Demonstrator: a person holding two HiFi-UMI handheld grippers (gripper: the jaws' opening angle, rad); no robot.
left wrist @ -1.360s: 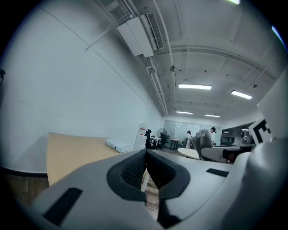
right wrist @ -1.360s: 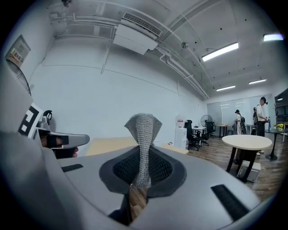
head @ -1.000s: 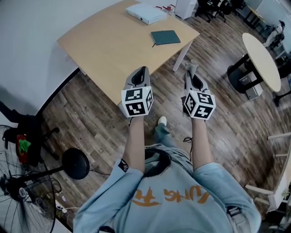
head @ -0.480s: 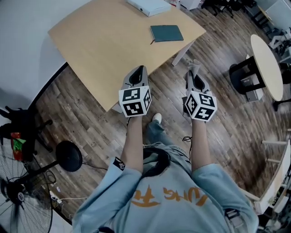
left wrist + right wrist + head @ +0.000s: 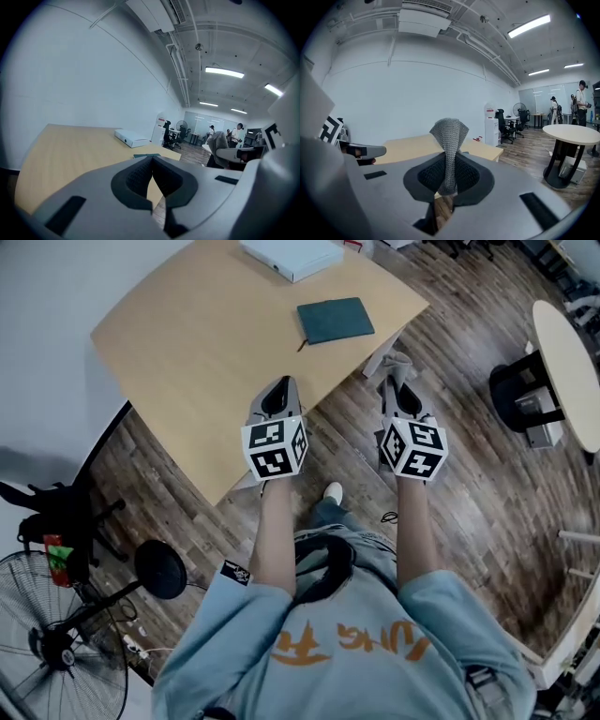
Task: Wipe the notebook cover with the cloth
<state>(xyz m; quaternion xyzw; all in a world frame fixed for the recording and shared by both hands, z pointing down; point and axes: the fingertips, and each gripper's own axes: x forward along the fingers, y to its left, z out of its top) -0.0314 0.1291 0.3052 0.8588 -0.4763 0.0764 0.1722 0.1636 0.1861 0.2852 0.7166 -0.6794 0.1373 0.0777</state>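
Dark green notebook (image 5: 335,320) closed, flat on table (image 5: 187,352); grey knit cloth (image 5: 449,136) pinched in right tool (image 5: 448,180).

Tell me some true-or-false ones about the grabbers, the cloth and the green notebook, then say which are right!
1. The right gripper pinches the grey cloth. True.
2. The notebook lies open. False: it lies closed on the table.
3. The left gripper holds the notebook. False: its jaws are together with nothing between them.
4. A white box lies on the table beyond the notebook. True.
5. The cloth is touching the notebook. False: it is up in the gripper, short of the notebook.
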